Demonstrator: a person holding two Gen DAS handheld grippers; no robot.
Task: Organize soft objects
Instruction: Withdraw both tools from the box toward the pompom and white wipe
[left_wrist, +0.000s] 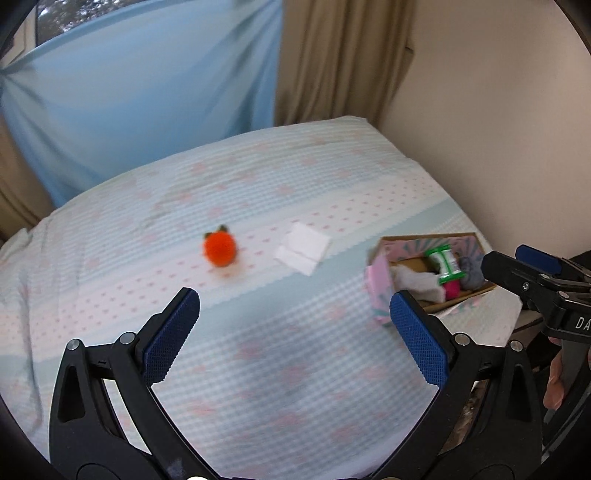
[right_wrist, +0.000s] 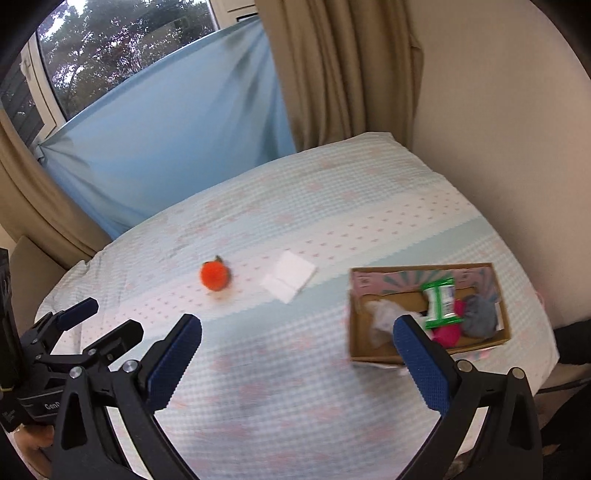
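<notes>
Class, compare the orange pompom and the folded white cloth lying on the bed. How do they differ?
The orange pompom is round and fluffy; the white cloth is flat, folded and square-cornered. The pompom is bright orange with a small dark bit on top; the cloth is plain white. The cloth lies nearer the box. Both rest on the bed, outside the box.

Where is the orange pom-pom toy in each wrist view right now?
Left wrist: the orange pom-pom toy lies on the bed, left of centre, above the left finger.
Right wrist: the toy lies left of centre, above the left finger.
Shared landmark: the folded white cloth lies just to its right in both.
</notes>
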